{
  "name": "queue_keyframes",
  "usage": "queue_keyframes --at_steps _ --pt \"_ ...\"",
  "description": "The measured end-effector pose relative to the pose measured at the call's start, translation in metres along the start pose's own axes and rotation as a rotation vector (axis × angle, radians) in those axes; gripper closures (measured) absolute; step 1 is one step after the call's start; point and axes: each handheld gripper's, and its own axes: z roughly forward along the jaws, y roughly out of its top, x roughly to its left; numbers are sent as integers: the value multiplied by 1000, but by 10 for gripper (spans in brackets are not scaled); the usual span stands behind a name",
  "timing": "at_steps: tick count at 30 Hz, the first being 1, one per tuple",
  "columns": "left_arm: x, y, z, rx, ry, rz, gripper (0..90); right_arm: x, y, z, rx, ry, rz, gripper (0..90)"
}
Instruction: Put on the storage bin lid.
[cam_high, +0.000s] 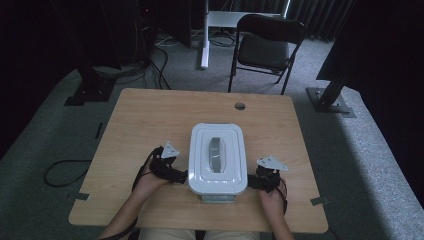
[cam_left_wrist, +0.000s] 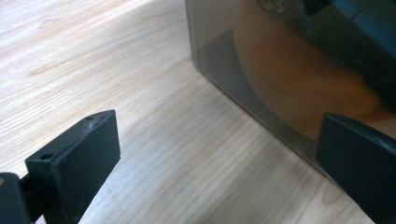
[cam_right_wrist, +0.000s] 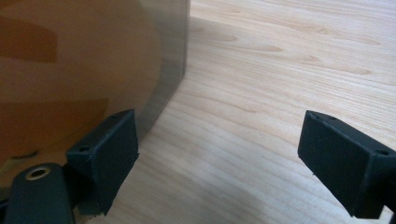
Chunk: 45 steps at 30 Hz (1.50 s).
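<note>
White-lidded box (cam_high: 218, 159), fingers (cam_left_wrist: 77, 158) flanking (open)

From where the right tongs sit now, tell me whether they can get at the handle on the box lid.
Probably yes: the right tongs stand open beside the box, and nothing lies over the lid handle.

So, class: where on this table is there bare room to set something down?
Bare wood lies beyond the white lidded box toward the cable hole, and along both side edges. It is crowded beside the box, where the left gripper and right gripper flank it.
</note>
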Motion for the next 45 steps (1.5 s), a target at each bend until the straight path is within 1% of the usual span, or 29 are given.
queue_keyframes --at_steps 3,4,6,10,14,18,22,28,33,35,41,42,45 --pt "1 0 -1 -4 -1 0 12 -3 1 1 -2 -4 12 119" --pt "1 0 -1 -6 0 -1 12 -6 3 1 -10 3 27 119" --pt "1 -1 -2 -5 -2 0 12 -8 4 0 -9 -7 28 119" --pt "3 -4 -5 -11 1 -6 12 -12 4 -1 -13 -10 30 119" --pt "5 -7 -8 -15 4 -11 12 -16 4 -5 -18 -22 38 119" --pt "8 -11 -12 -12 6 -12 12 -21 3 -8 -21 -29 42 119" --pt "12 -15 -17 -11 16 -23 12 -26 2 -11 -24 -45 38 119" --pt "18 -23 -23 -5 31 -38 12 -34 -3 -17 -28 -53 43 120" --pt "23 -29 -28 0 44 -53 12 -39 -6 -21 -32 -76 43 119" --pt "25 -31 -30 -1 48 -56 12 -41 -7 -23 -35 -71 54 119" --pt "31 -38 -36 8 65 -63 12 -47 -12 -26 -29 -79 70 119" --pt "32 -40 -38 11 69 -67 12 -49 -13 -27 -30 -73 75 120" --pt "36 -46 -41 17 79 -79 12 -51 -14 -30 -28 -80 74 120"
